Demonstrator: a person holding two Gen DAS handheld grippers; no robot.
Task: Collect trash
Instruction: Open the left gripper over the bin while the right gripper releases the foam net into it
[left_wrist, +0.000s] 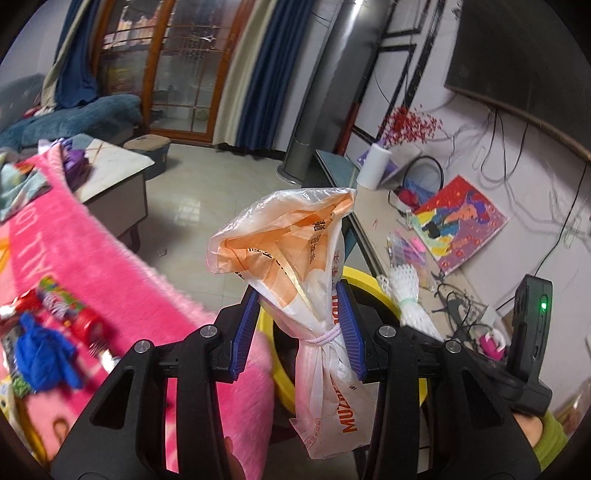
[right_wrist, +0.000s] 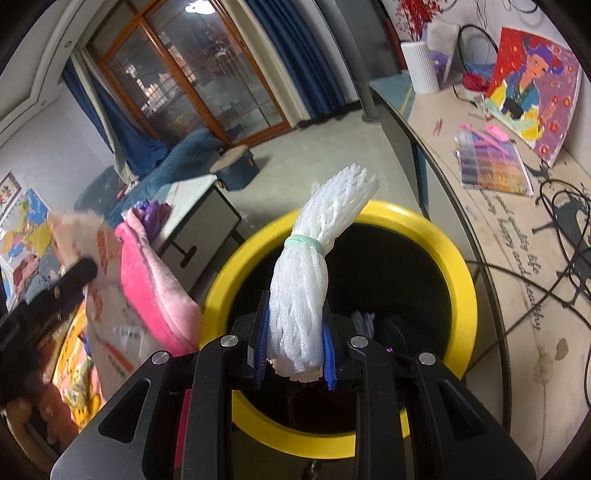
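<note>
My left gripper (left_wrist: 299, 325) is shut on a tied white and orange plastic bag (left_wrist: 291, 254), held upright over the edge of the yellow-rimmed trash bin (left_wrist: 360, 275). My right gripper (right_wrist: 295, 339) is shut on a white foam net bundle (right_wrist: 314, 266) bound with a green band, held above the bin's dark opening; the bin's yellow rim (right_wrist: 454, 266) circles it. The foam net also shows in the left wrist view (left_wrist: 404, 291), beside the bag. The bag and left gripper appear blurred at the left of the right wrist view (right_wrist: 107, 258).
A pink fluffy blanket (left_wrist: 122, 269) lies left of the bin, with snack wrappers (left_wrist: 62, 302) and a blue cloth (left_wrist: 44, 354) on it. A long desk (right_wrist: 517, 229) with cables, a painting (right_wrist: 532, 88) and a white vase (right_wrist: 419, 66) stands right. A low table (left_wrist: 118, 166) stands behind.
</note>
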